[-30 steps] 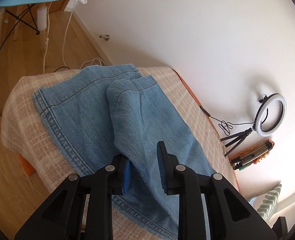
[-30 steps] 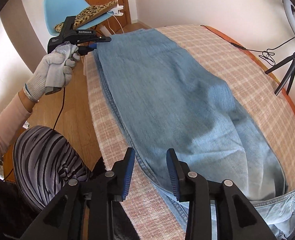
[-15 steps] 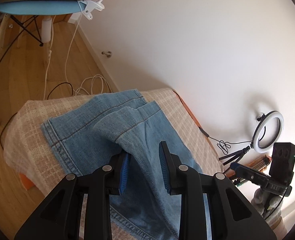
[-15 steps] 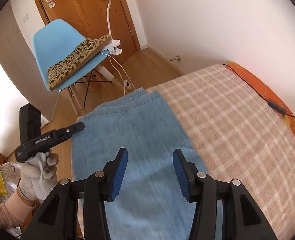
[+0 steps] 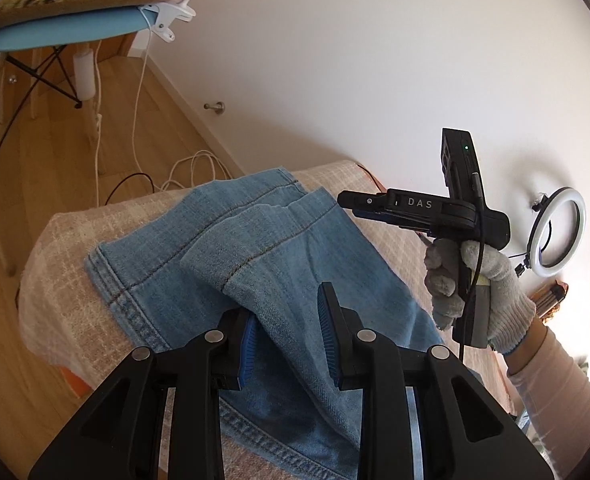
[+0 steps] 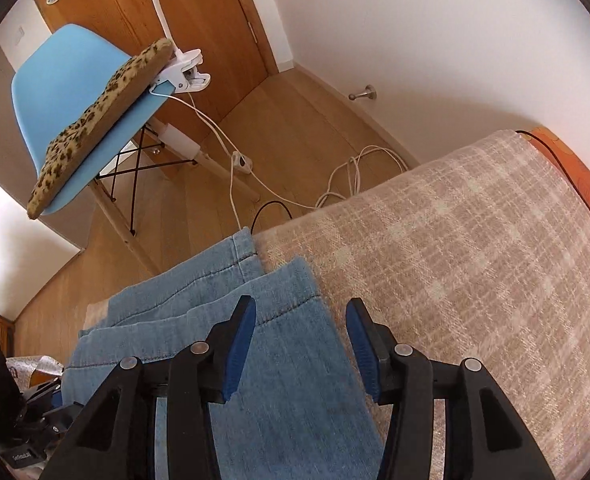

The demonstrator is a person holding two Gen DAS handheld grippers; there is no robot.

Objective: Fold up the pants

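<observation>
Light blue jeans (image 5: 295, 248) lie on a bed under a beige plaid blanket (image 5: 63, 280), the two leg hems near the bed's end. My left gripper (image 5: 287, 340) is shut on a raised fold of the upper leg, just behind its hem. The denim bunches between the blue pads (image 5: 247, 344). A gloved hand (image 5: 491, 292) holds my right gripper (image 5: 347, 202) above the far side of the same leg. In the right wrist view the right gripper (image 6: 299, 344) stands open over the jeans (image 6: 287, 380), close to the hem, with its pads not touching the cloth.
Past the bed's end is wooden floor with white and black cables (image 6: 355, 176). A blue chair (image 6: 55, 92) carries a leopard cushion (image 6: 103, 112) and a clip lamp (image 6: 183, 72). A ring light (image 5: 559, 232) stands by the white wall. The plaid blanket (image 6: 475, 260) lies bare beside the jeans.
The right gripper has travelled along the jeans from the waist end to the hems, opened wider and entered the left wrist view. The left gripper keeps its hold and has tilted slightly.
</observation>
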